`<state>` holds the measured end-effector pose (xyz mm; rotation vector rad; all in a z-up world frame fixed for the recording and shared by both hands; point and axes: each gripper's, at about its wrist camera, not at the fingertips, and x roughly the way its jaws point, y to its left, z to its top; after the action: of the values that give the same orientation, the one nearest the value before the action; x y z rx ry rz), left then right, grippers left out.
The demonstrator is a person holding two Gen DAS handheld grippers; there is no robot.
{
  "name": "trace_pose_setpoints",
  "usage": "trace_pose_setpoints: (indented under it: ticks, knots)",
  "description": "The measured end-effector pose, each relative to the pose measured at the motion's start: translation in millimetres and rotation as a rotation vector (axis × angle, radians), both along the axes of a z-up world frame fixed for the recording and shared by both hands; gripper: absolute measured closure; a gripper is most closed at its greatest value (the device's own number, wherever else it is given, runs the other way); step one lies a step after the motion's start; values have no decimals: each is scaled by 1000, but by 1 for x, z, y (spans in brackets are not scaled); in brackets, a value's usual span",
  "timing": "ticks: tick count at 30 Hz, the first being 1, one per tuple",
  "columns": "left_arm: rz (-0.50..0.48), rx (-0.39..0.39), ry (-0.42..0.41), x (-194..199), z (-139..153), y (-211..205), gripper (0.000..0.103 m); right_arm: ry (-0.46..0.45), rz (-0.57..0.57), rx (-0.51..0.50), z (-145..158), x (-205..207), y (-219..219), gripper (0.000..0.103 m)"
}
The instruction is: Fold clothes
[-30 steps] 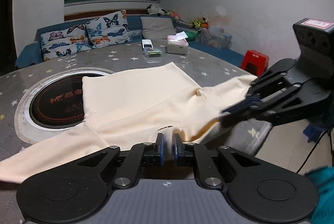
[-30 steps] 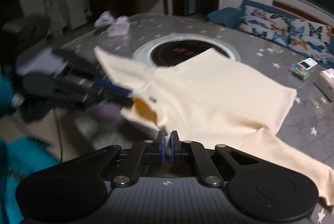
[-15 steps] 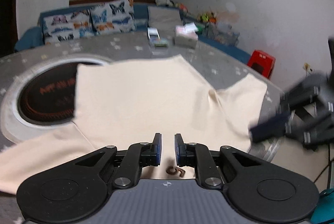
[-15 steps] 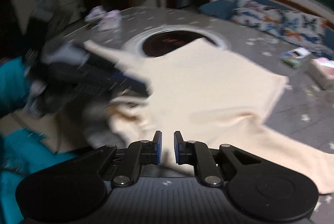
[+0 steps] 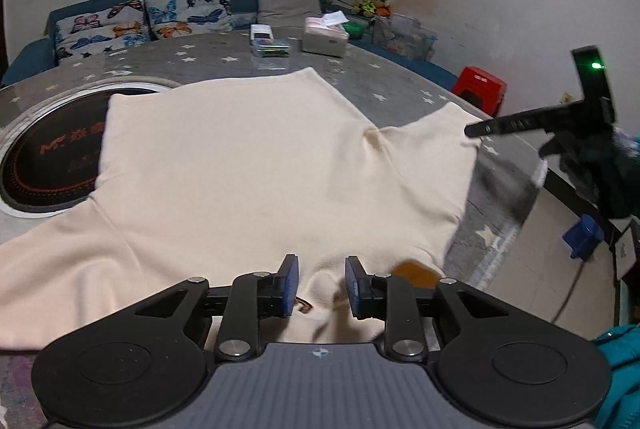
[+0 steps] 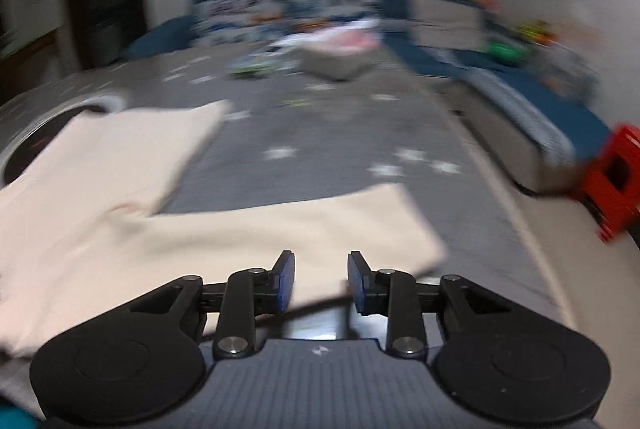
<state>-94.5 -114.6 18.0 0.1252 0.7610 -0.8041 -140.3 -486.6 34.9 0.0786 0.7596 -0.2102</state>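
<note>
A cream shirt (image 5: 248,165) lies spread flat on the grey star-patterned table (image 5: 360,77), its sleeves out to the left and right. My left gripper (image 5: 320,269) hovers over the shirt's near neck edge. Its jaws are opening and the pads press on nothing, with cloth lying below the gap. In the blurred right wrist view my right gripper (image 6: 320,265) is over the right sleeve (image 6: 280,229). Its jaws are also opening, with nothing pinched. From the left wrist view the right gripper (image 5: 480,128) shows side-on at that sleeve's end.
A round dark hotplate (image 5: 52,157) is set into the table, partly under the shirt. A tissue box (image 5: 324,39) and small packets stand at the far side. Beyond are a sofa with butterfly cushions (image 5: 160,13) and a red stool (image 5: 482,85). A teal sleeve (image 5: 616,369) is at the right.
Both grippers went from shut on the shirt's edge to open, and the cloth dropped flat. The right gripper swung fast to the right, out to the sleeve end.
</note>
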Motion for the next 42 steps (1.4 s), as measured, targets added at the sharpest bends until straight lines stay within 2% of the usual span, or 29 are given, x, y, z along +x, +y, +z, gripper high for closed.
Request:
trace_pose_setpoints:
  ticks: [2, 7, 8, 9, 10, 12, 17, 19, 20, 21, 24, 31, 36, 39, 40, 41, 42]
  knots:
    - [-8, 8, 0, -1, 1, -2, 75, -13, -71, -7, -5, 1, -16, 60]
    - [3, 10, -8, 4, 9, 0, 75, -20, -148, 40, -22, 5, -43, 62]
    - [15, 12, -17, 8, 12, 1, 75, -24, -150, 49, -24, 4, -45, 67]
    - [29, 14, -27, 12, 15, 2, 75, -30, -141, 51, -24, 4, -44, 84]
    - [44, 16, -38, 16, 18, 3, 75, -33, -134, 51, -23, 4, -43, 93]
    - [76, 24, -59, 26, 23, 5, 75, -40, -135, 28, -18, 2, -39, 95]
    - [205, 65, -107, 65, 33, 13, 75, -43, -187, -63, -5, -8, -38, 96]
    - [253, 76, -110, 85, 33, 17, 72, -29, -196, -80, -3, -10, -38, 95]
    - [276, 84, -113, 95, 32, 19, 69, -12, -190, -78, -4, -8, -40, 92]
    - [301, 96, -115, 104, 30, 19, 69, 2, -185, -78, -7, -6, -40, 85]
    - [364, 126, -102, 131, 24, 21, 69, 11, -179, -92, -6, -2, -38, 83]
    - [430, 157, -100, 177, 12, 18, 64, -16, -128, -95, 9, 12, -28, 80]
    - [432, 179, -87, 202, -2, 6, 65, -29, -4, -35, 17, 32, -6, 78]
    - [447, 171, -79, 213, -7, 5, 70, -26, 84, -8, 17, 49, 13, 75]
    - [444, 167, -81, 215, -8, 5, 76, -24, 112, 0, 17, 55, 20, 75]
    - [438, 163, -82, 217, -8, 4, 89, -21, 139, 8, 16, 61, 27, 75]
    - [437, 163, -86, 218, -8, 3, 95, -17, 164, 16, 15, 67, 34, 75]
